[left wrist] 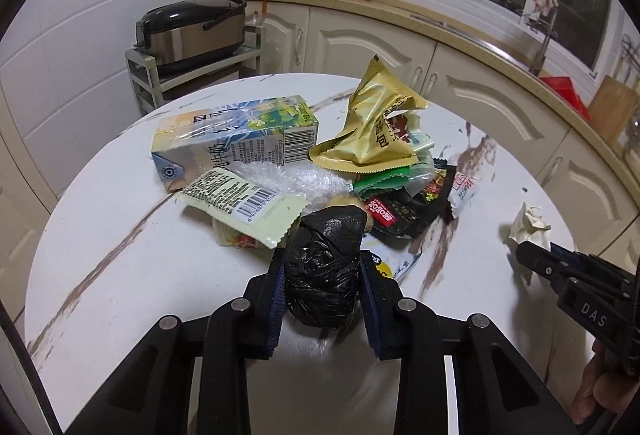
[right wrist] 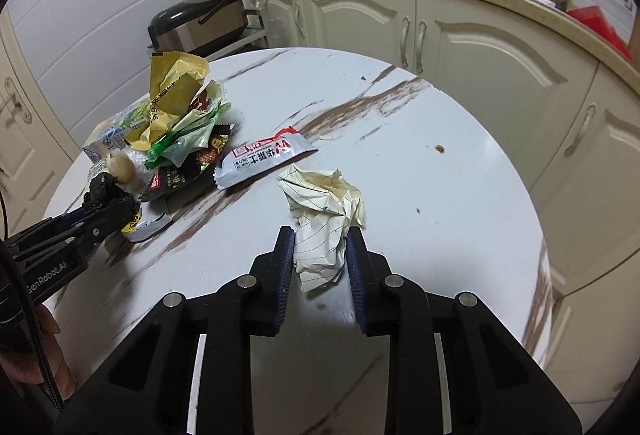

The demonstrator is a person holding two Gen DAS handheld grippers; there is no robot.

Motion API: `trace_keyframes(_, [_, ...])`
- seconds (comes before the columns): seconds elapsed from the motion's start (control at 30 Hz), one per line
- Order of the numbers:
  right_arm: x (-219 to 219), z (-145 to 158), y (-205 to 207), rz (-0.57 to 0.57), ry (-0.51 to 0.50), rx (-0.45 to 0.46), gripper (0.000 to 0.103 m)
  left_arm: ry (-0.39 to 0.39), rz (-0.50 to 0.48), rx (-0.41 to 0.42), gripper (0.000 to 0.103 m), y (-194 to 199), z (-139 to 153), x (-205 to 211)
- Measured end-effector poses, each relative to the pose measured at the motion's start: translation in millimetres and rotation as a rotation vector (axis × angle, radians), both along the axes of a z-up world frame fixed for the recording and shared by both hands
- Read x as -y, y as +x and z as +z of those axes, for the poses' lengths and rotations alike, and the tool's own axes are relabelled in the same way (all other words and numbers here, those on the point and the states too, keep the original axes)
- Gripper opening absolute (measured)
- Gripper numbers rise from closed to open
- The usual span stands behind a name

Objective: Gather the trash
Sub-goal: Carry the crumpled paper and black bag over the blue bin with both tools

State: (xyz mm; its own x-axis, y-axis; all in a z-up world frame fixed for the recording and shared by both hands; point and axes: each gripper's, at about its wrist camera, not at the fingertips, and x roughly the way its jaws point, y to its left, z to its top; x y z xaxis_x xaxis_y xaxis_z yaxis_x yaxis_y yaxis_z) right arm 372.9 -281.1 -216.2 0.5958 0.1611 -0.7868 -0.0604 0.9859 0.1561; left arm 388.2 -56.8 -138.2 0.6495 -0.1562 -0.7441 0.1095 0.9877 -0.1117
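Gripping a crumpled black plastic bag bundle (left wrist: 324,267) between the left gripper (left wrist: 323,285) pads, at the near edge of the wrapper heap (left wrist: 360,163) on the round white marble-look table (left wrist: 120,255). Next, probably: lift clear; open tabletop nearer the camera.

Pinching a crumpled lined paper ball (right wrist: 322,227) in the right gripper (right wrist: 320,267), beside a white snack wrapper (right wrist: 264,159). Bare surface rightward, rim well off.

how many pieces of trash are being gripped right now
2. The left gripper pinches a balled black plastic bag at the near edge of the trash pile. The right gripper pinches a crumpled lined paper, apart from the pile.
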Motion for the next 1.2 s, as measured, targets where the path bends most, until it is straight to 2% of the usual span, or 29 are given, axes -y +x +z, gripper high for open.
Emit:
trace_keyframes(0.33, [10, 18, -23, -0.016, 0.037, 0.039, 0.024, -0.002, -0.03, 0.078, 0.03, -48, 29, 4])
trace_keyframes(0.57, [21, 48, -47, -0.023, 0.068, 0.115, 0.024, -0.003, -0.087, 0.148, 0.03, -75, 58, 33])
trace_keyframes(0.9, [74, 91, -95, -0.104, 0.103, 0.231, 0.024, -0.012, -0.237, 0.235, 0.03, -100, 90, 109])
trace_keyframes(1.2, [166, 107, -146, -0.282, 0.108, 0.28, 0.024, -0.026, -0.445, 0.227, 0.03, -107, 91, 211])
